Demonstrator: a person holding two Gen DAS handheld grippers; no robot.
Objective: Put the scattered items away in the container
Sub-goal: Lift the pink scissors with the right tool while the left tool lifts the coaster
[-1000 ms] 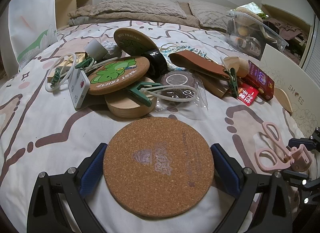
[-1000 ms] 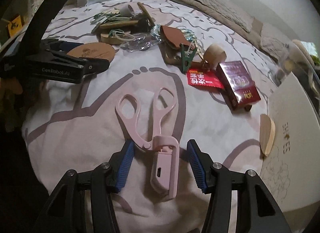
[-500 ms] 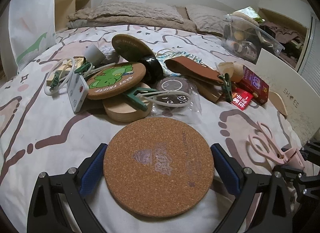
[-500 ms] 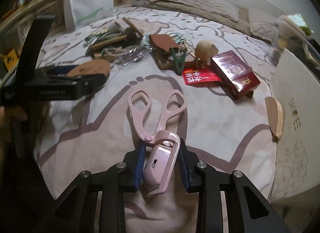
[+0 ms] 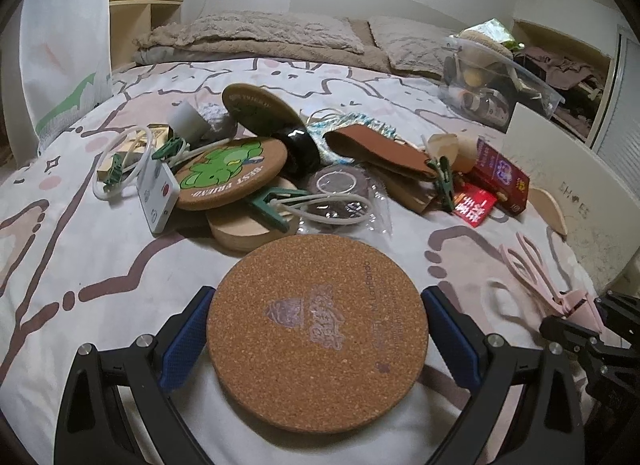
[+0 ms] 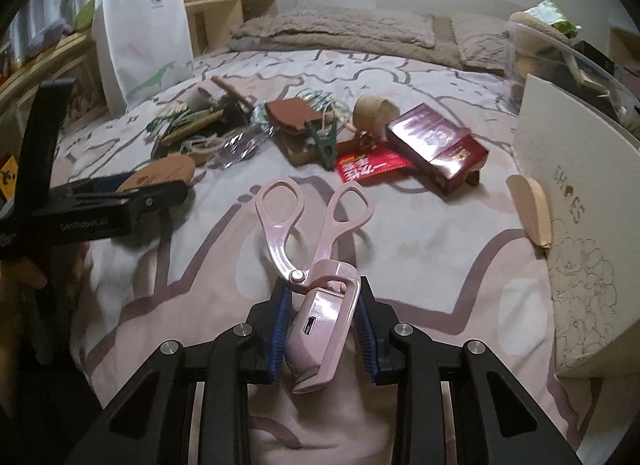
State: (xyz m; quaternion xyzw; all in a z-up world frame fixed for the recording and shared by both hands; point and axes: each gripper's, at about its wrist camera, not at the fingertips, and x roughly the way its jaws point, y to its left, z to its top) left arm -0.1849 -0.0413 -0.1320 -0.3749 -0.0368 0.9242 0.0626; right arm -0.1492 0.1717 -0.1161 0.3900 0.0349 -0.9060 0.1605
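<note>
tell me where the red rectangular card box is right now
The red rectangular card box lies on the bedspread in the right wrist view, right of centre, beside the red foil packet and left of the white shoe box.

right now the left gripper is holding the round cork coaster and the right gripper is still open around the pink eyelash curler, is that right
Not quite. The left gripper does hold the round cork coaster, but the right gripper is not open: its blue pads are pressed against both sides of the pink eyelash curler, which it grips by the body. The right wrist view shows this.
</note>
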